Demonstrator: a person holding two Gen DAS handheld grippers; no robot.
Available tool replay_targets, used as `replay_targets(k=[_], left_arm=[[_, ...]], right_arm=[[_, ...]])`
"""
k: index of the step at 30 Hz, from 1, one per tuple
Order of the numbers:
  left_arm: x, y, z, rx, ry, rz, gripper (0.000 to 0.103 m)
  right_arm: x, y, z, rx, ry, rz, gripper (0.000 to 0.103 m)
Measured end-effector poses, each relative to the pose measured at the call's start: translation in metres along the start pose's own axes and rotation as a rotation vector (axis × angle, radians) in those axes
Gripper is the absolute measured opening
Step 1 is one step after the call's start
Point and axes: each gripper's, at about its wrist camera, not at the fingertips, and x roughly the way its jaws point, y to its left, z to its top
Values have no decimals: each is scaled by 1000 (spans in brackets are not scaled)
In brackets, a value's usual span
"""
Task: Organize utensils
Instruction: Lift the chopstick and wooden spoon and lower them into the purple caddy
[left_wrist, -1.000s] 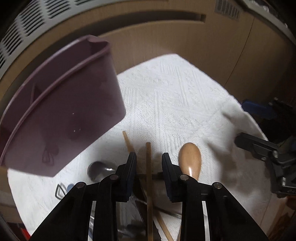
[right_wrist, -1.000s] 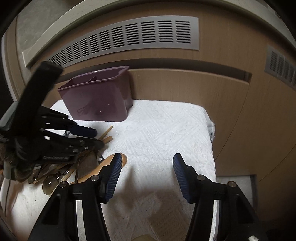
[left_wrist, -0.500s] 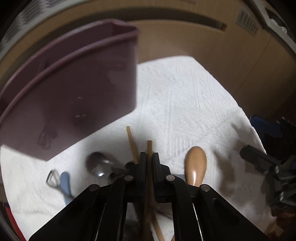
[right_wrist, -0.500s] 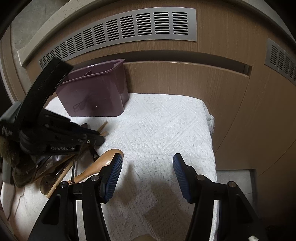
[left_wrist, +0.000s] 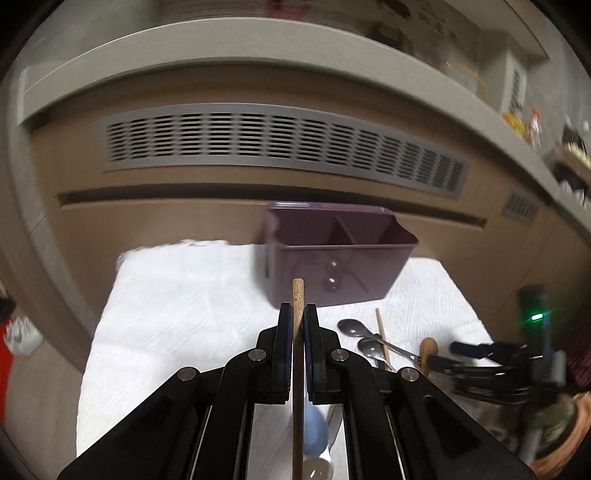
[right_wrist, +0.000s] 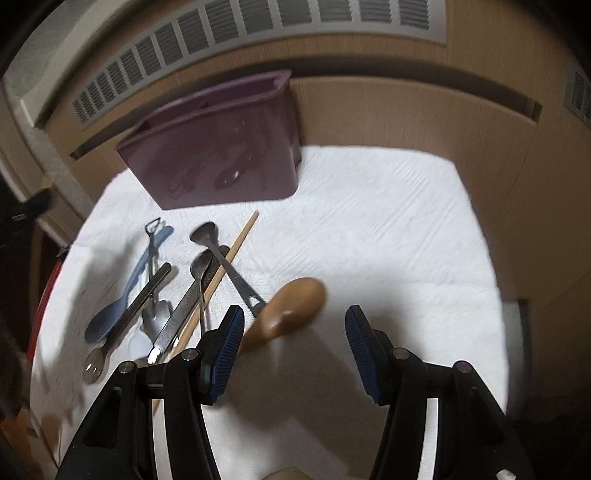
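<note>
My left gripper (left_wrist: 297, 314) is shut on a wooden chopstick (left_wrist: 297, 295) and holds it lifted, its tip pointing at the purple divided utensil holder (left_wrist: 343, 258) standing at the back of the white towel (left_wrist: 177, 302). My right gripper (right_wrist: 295, 332) is open and empty, low over the towel (right_wrist: 388, 240), with the bowl of a wooden spoon (right_wrist: 295, 302) between its fingers. The holder (right_wrist: 218, 155) stands behind it. A second chopstick (right_wrist: 225, 269), metal spoons (right_wrist: 207, 236), a blue plastic spoon (right_wrist: 122, 299) and a peeler (right_wrist: 152, 236) lie on the towel to the left.
Wooden cabinet fronts with grey vent grilles (left_wrist: 280, 147) rise right behind the towel. In the left wrist view the right gripper (left_wrist: 491, 365) shows at the right, beyond the metal spoons (left_wrist: 351, 326), the other chopstick (left_wrist: 381, 336) and the wooden spoon (left_wrist: 428, 349).
My left gripper shut on the chopstick, then lifted it off the towel and swung back to face the holder. My right gripper moved left and down over the wooden spoon.
</note>
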Motion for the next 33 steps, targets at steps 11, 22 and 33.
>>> replay_targets(k=[11,22,33], left_arm=[[-8,26,-12,-132,-5,-50,6],[-24,-1,6,-78,-48,-66,6],[-60,-47,69,4,-240,-17,6]], right_arm=[[30,23,9,5,45,-106,37],[-45,37,20,-168,-128,-29,29],[-132,45,55,-258,-380,-26,27]])
